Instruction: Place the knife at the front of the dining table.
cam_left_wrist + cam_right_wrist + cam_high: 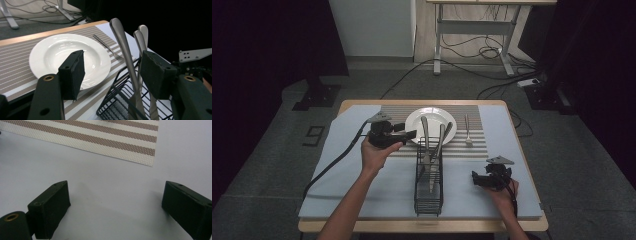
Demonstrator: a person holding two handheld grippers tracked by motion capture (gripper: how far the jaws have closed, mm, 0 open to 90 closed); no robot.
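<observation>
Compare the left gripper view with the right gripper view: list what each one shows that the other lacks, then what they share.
Left gripper view alone: a white plate, a fork lying beyond the plate on the mat, a black wire basket holding upright cutlery handles, and the other gripper's grey plate at the far right.

Right gripper view alone: a broad stretch of bare blue-grey cloth under its jaws, and a corner of the mat.

Shared: the striped placemat, and in each a pair of black jaws standing wide apart with nothing between them.
</observation>
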